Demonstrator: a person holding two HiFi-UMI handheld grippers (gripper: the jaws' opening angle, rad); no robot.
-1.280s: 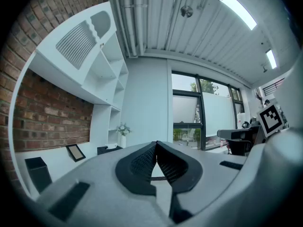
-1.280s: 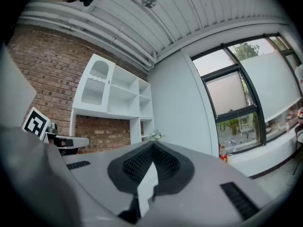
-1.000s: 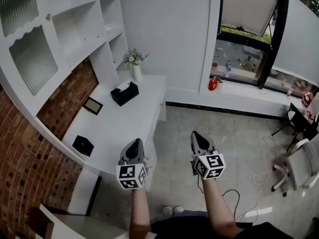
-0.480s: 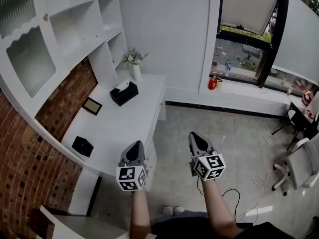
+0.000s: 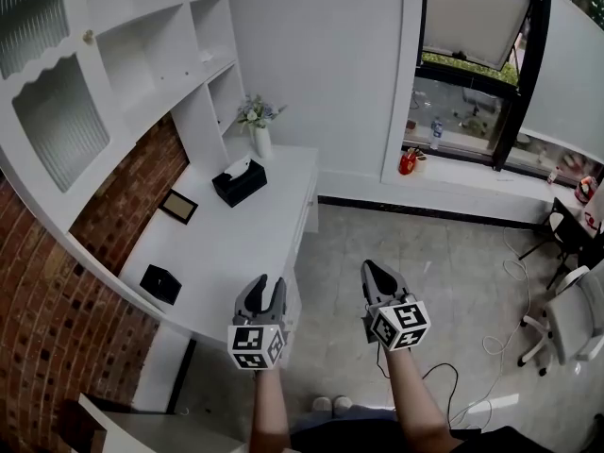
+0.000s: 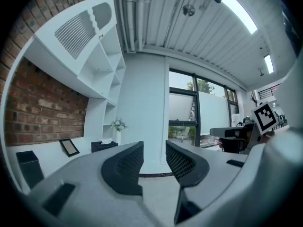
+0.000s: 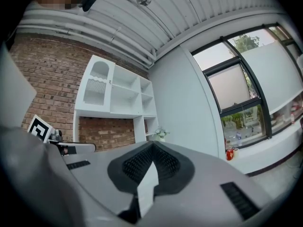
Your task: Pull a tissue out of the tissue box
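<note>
A black tissue box (image 5: 239,181) with a white tissue sticking out of its top stands far back on the white desk (image 5: 212,253), next to the vase. It also shows small in the left gripper view as the tissue box (image 6: 104,145). My left gripper (image 5: 261,291) hovers over the desk's near edge with its jaws open and nothing between them; in its own view the left gripper (image 6: 154,156) shows a clear gap. My right gripper (image 5: 376,274) hangs over the floor to the right of the desk, jaws shut and empty, and the right gripper (image 7: 152,151) shows its pads pressed together.
A vase of flowers (image 5: 260,130) stands behind the tissue box. A framed picture (image 5: 177,207) leans on the brick wall and a small black box (image 5: 160,284) sits near the desk's front left. White shelves (image 5: 142,55) hang above. An office chair (image 5: 571,324) stands at far right.
My left gripper's jaws have opened; they were shut earlier. Both grippers have dropped slightly in the head view. The right gripper stays shut.
</note>
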